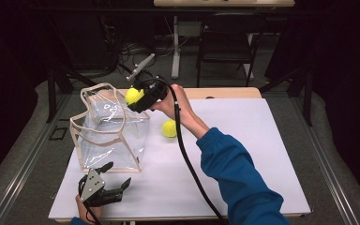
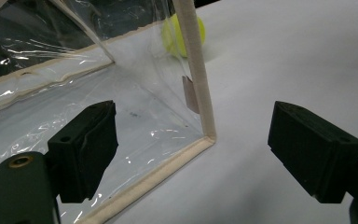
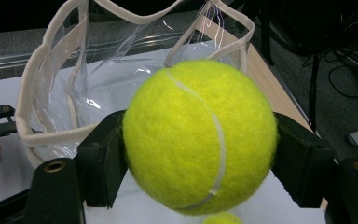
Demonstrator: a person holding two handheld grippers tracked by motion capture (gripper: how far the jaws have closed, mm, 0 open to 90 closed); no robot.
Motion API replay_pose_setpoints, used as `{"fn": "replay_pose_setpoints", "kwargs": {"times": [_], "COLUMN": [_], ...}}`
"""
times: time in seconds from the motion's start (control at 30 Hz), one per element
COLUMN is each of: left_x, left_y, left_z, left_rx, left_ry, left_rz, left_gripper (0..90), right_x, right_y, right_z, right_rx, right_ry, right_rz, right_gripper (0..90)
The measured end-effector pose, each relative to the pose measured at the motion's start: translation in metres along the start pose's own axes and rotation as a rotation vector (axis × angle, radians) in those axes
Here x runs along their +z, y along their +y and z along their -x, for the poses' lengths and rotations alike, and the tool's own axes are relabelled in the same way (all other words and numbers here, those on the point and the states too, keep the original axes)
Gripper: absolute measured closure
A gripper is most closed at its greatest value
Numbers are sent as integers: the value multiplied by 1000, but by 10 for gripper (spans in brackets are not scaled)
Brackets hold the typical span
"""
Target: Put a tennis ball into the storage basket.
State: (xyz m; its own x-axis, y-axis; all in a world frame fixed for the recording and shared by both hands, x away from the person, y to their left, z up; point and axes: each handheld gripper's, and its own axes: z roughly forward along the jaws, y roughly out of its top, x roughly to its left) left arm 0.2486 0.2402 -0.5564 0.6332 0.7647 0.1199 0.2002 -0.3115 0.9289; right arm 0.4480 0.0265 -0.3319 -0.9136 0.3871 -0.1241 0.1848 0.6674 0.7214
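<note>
Two fuzzy yellow-green tennis balls were in play: one (image 1: 133, 95) was clamped between the jaws of the right gripper (image 1: 139, 100), held in the air just over the far right rim of the clear plastic tote bag with cream fabric trim (image 1: 108, 136), so the bag's open mouth lay down and to the left of it. Its looping handles stood near that path. A second ball (image 1: 169, 128) rested on the white table (image 1: 243, 154), right of the bag. Left gripper (image 1: 117, 185) waited with jaws spread, empty, at the bag's near corner.
</note>
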Motion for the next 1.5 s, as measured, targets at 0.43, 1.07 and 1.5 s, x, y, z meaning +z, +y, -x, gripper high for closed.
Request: {"fn": "replay_pose_setpoints", "kwargs": {"times": [0.43,1.07,1.5], "left_x": [0,1,0], "left_y": [0,0,0], "left_z": [0,-1,-1], "left_rx": [0,-7,-3], "left_ry": [1,0,-1], "left_rz": [2,2,3], "left_gripper": [159,159,159], "right_x": [0,5,6], "right_y": [8,12,20], "right_z": [-8,-13,-21], "right_rx": [-9,-10,-16], "right_ry": [3,17,26], "right_rz": [43,80,124], "right_gripper": [265,265,265]}}
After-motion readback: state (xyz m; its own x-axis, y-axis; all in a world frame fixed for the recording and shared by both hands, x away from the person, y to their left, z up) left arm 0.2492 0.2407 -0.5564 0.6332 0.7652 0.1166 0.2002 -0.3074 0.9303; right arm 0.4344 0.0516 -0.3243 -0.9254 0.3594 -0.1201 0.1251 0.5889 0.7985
